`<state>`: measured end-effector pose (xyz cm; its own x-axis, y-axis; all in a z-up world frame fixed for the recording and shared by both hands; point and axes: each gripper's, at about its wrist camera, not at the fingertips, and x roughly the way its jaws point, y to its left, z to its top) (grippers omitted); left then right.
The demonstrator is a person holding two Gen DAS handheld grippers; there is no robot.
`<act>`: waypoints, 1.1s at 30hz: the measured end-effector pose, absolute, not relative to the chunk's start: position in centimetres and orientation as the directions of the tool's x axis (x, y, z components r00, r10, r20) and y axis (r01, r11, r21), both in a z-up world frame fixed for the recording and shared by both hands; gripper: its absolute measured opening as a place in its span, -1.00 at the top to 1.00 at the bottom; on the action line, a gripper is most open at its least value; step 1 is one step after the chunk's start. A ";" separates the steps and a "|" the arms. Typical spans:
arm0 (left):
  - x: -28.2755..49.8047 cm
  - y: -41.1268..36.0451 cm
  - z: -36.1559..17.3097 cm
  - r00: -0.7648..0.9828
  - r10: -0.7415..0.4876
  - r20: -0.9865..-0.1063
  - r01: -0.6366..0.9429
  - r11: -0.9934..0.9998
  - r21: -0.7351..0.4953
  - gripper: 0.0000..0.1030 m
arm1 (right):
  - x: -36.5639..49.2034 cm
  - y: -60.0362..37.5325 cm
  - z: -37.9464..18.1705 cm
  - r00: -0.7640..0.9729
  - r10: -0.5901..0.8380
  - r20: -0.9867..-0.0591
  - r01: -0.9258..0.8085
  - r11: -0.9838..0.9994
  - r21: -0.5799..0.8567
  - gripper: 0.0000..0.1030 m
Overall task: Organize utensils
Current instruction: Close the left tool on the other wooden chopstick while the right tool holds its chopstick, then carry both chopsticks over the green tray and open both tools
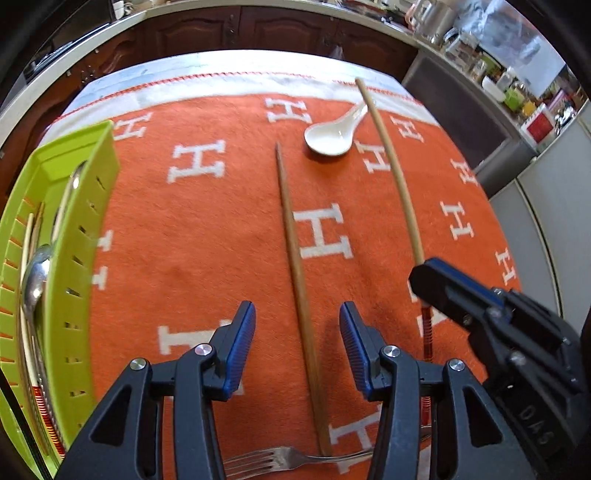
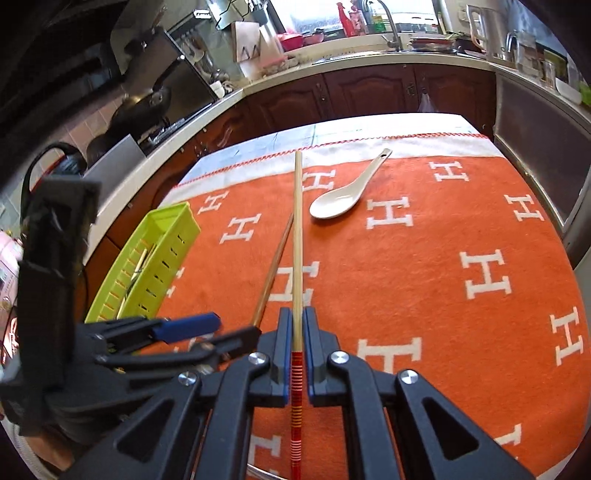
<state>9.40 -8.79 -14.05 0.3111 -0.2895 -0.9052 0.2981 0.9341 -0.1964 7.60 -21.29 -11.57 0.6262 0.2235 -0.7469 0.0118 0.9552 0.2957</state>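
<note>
right tongs (image 2: 294, 341) clenched on pale chopstick (image 2: 297, 236), red-banded end gripped, long axis running straight ahead | left tongs (image 1: 297, 332) released, straddling darker wooden chopstick (image 1: 295, 251) lying lengthwise on woolly orange cloth (image 1: 207, 236) | glossy white spoon (image 1: 330, 136) beyond | slotted green plastic tray (image 1: 79, 236) to left, left arm judged nearer

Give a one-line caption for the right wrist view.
Right gripper shut on red-banded chopstick; white spoon on orange cloth.

Home kitchen: sink faucet (image 2: 388, 22), wooden cabinets (image 2: 369, 92), wok (image 2: 144, 103).
</note>
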 end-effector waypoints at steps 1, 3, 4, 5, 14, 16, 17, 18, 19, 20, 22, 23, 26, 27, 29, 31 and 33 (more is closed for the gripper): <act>9.2 -9.1 -14.0 0.331 -0.277 -0.902 0.297 0.938 -0.179 0.12 | 7.4 -21.6 -11.5 0.626 0.225 -0.746 0.014 0.954 0.300 0.89; 9.1 -9.7 -14.1 0.343 -0.251 -0.905 0.299 0.943 -0.148 0.14 | 7.2 -22.2 -11.5 0.626 0.232 -0.745 0.019 0.950 0.312 0.89; 9.0 -10.0 -14.1 0.349 -0.232 -0.908 0.302 0.945 -0.126 0.23 | 7.2 -22.4 -11.6 0.626 0.235 -0.744 0.022 0.948 0.318 0.89; 9.0 -10.3 -14.1 0.357 -0.214 -0.909 0.305 0.947 -0.103 0.44 | 7.0 -22.6 -11.6 0.626 0.237 -0.743 0.024 0.947 0.322 0.89; 8.9 -10.1 -13.8 0.353 -0.245 -0.903 0.312 0.941 -0.133 0.89 | 6.3 -23.7 -11.6 0.626 0.246 -0.740 0.039 0.938 0.345 0.89; 8.9 -10.0 -13.1 0.370 -0.253 -0.894 0.315 0.939 -0.136 0.90 | 6.1 -23.7 -11.3 0.629 0.246 -0.738 0.039 0.938 0.346 0.89; 8.7 -9.9 -12.5 0.389 -0.253 -0.886 0.318 0.939 -0.129 0.91 | 6.1 -23.7 -11.2 0.630 0.245 -0.737 0.038 0.938 0.345 0.89; 8.4 -9.6 -11.9 0.405 -0.256 -0.878 0.320 0.939 -0.126 0.91 | 6.0 -23.7 -10.9 0.633 0.245 -0.734 0.036 0.938 0.344 0.89; 8.2 -9.5 -11.3 0.418 -0.262 -0.870 0.322 0.938 -0.128 0.91 | 6.0 -23.7 -10.7 0.636 0.245 -0.732 0.034 0.939 0.343 0.89; 8.1 -9.1 -10.5 0.436 -0.270 -0.859 0.323 0.937 -0.131 0.91 | 6.0 -23.6 -10.4 0.640 0.246 -0.728 0.033 0.938 0.345 0.89; 7.7 -8.0 -8.8 0.473 -0.279 -0.836 0.315 0.940 -0.135 0.91 | 5.9 -23.5 -9.6 0.649 0.253 -0.718 0.026 0.935 0.353 0.89; 7.5 -7.3 -8.0 0.490 -0.281 -0.825 0.308 0.941 -0.137 0.91 | 6.0 -23.3 -9.3 0.653 0.253 -0.714 0.023 0.935 0.353 0.89; 7.1 -4.8 -5.8 0.538 -0.276 -0.797 0.277 0.950 -0.142 0.91 | 6.2 -22.4 -8.0 0.664 0.266 -0.699 -0.001 0.935 0.354 0.89; 7.1 -3.9 -5.2 0.551 -0.269 -0.790 0.264 0.954 -0.140 0.91 | 6.4 -21.9 -7.5 0.663 0.280 -0.694 -0.016 0.933 0.360 0.89; 6.9 -1.9 -4.1 0.577 -0.247 -0.778 0.233 0.963 -0.133 0.91 | 6.7 -21.0 -6.8 0.657 0.313 -0.686 -0.044 0.924 0.380 0.89; 6.7 0.4 -3.4 0.599 -0.210 -0.773 0.194 0.974 -0.115 0.91 | 7.1 -19.7 -6.2 0.644 0.350 -0.680 -0.071 0.913 0.402 0.89; 6.5 2.7 -3.2 0.614 -0.158 -0.773 0.147 0.985 -0.085 0.91 | 7.5 -18.0 -5.9 0.619 0.397 -0.677 -0.097 0.895 0.436 0.89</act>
<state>6.46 2.67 -3.23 0.6139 -0.1584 -0.7733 0.1471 0.9855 -0.0851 7.54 -17.95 -5.86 0.6194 0.3971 -0.6773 -0.0973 0.8948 0.4357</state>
